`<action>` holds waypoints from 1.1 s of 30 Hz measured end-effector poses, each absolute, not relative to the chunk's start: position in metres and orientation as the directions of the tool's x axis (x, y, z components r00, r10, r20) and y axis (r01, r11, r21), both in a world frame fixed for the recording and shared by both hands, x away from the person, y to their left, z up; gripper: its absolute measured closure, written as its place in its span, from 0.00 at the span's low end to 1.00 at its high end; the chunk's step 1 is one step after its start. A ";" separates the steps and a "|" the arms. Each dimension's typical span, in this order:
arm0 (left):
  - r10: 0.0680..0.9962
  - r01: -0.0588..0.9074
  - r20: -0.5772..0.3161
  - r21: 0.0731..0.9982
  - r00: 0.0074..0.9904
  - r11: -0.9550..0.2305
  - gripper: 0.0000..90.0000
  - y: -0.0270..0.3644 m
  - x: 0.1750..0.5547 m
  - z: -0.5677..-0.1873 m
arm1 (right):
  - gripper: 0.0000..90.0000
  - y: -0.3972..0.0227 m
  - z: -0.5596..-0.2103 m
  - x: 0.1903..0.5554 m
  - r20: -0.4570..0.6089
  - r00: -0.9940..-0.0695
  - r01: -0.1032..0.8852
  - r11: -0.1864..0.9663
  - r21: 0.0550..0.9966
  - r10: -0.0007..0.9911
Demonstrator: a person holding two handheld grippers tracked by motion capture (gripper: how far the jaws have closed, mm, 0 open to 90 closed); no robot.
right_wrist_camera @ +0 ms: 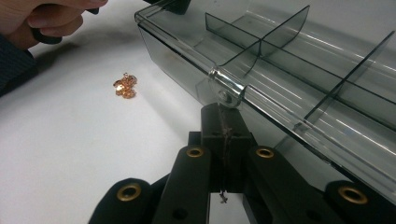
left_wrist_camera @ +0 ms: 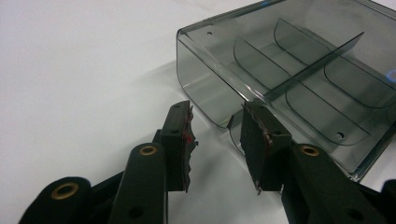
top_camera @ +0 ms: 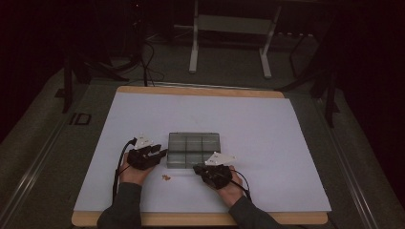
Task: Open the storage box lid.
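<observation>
Centrally on the white worktop [top_camera: 267, 129] sits the smoked transparent organiser box [top_camera: 193, 150], its interior split by thin dividers into compartments that appear empty. It stands between the two grippers, so that each can reach a wall of it from its own side. The left gripper [left_wrist_camera: 219, 140] rests at the box's left corner with its jaws held wide apart; one pad lies close against the corner wall and nothing sits between the pads. This posture suggests preparation to steady or clamp that wall. The right gripper [right_wrist_camera: 224, 116] is fully closed, with nothing visible between its jaws, and its tip sits directly below the small clear latch tab [right_wrist_camera: 226, 88] on the near long wall. Whether the tip touches the tab cannot be determined. A closed tip suits pushing or flicking a latch better than pinching it. A small heap of copper-coloured parts [right_wrist_camera: 125, 86] lies on the worktop just in front of the box, apart from both grippers, probably awaiting sorting into the compartments.
</observation>
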State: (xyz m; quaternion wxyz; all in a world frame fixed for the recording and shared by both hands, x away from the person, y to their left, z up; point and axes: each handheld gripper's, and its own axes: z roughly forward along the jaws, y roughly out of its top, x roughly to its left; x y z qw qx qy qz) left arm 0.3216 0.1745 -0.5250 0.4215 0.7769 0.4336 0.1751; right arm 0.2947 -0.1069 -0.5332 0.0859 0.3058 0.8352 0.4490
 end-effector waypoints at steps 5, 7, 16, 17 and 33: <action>0.822 0.527 -0.090 0.805 0.562 -0.272 0.70 0.174 0.321 -0.525 | 1.00 -0.107 -0.533 0.295 0.137 -0.798 0.437 0.406 0.803 0.587; 0.823 0.527 -0.089 0.805 0.562 -0.272 0.70 0.174 0.321 -0.525 | 1.00 -0.107 -0.532 0.295 0.139 -0.798 0.437 0.404 0.803 0.587; 0.824 0.528 -0.085 0.803 0.559 -0.276 0.70 0.174 0.321 -0.525 | 1.00 -0.108 -0.532 0.294 0.135 -0.797 0.433 0.400 0.808 0.589; 0.825 0.529 -0.085 0.802 0.559 -0.276 0.70 0.174 0.322 -0.525 | 1.00 -0.108 -0.532 0.294 0.134 -0.796 0.432 0.400 0.808 0.590; 0.825 0.534 -0.085 0.798 0.559 -0.280 0.70 0.173 0.321 -0.526 | 1.00 -0.108 -0.530 0.294 0.140 -0.791 0.433 0.383 0.816 0.595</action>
